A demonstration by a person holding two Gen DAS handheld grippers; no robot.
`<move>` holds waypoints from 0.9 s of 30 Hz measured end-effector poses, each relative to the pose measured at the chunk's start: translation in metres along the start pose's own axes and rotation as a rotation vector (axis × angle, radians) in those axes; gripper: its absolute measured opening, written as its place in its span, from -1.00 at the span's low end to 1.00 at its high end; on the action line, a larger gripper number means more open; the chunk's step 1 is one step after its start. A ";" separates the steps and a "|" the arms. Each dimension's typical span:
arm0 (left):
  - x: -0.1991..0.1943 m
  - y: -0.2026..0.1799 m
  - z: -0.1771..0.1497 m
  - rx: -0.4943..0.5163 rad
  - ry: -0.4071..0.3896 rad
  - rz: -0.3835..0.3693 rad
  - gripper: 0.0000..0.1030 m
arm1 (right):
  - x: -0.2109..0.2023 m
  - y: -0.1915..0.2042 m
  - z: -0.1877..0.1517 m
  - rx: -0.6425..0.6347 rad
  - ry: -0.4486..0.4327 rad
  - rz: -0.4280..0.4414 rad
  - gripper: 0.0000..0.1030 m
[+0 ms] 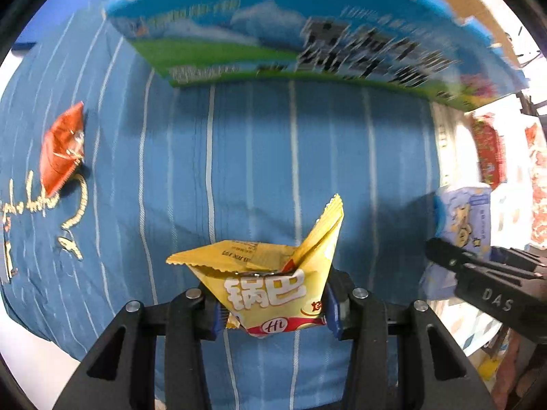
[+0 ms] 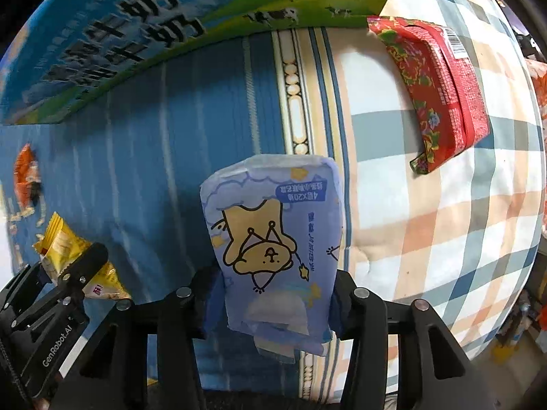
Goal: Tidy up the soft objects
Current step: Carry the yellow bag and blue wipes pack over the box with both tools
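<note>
My left gripper (image 1: 273, 311) is shut on a yellow snack packet (image 1: 273, 283) and holds it above the blue striped cloth (image 1: 239, 171). My right gripper (image 2: 277, 304) is shut on a pale blue tissue pack (image 2: 273, 239) with a cartoon bear. The tissue pack also shows at the right of the left wrist view (image 1: 465, 218), with the right gripper's fingers (image 1: 478, 266) on it. The yellow packet shows at the lower left of the right wrist view (image 2: 65, 249), in the left gripper. An orange packet (image 1: 63, 150) lies on the cloth at the left.
A blue and green printed carton (image 1: 307, 37) stands at the far edge of the cloth, also in the right wrist view (image 2: 136, 30). A red flowered packet (image 2: 441, 89) lies on a checked cloth (image 2: 444, 222) to the right.
</note>
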State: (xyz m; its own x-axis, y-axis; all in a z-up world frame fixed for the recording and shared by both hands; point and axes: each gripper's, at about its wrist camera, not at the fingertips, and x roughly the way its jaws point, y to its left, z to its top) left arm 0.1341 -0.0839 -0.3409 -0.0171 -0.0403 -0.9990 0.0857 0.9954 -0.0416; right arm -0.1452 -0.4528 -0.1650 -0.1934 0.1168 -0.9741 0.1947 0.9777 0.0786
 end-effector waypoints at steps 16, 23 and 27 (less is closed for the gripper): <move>-0.141 -0.020 0.017 0.068 -0.276 -0.059 -0.21 | -0.130 0.012 0.002 -0.071 -0.193 0.173 -0.04; -0.189 -0.022 0.043 0.087 -0.384 -0.070 -0.21 | -0.190 0.054 0.034 -0.099 -0.293 0.223 -0.04; -0.204 -0.020 0.067 0.098 -0.418 -0.065 -0.21 | -0.216 0.068 0.041 -0.100 -0.333 0.246 -0.04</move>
State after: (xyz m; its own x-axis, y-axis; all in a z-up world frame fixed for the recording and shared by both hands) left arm 0.2023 -0.1015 -0.1372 0.3778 -0.1544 -0.9129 0.1925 0.9776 -0.0857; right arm -0.0504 -0.4183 0.0424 0.1718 0.3023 -0.9376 0.0988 0.9417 0.3217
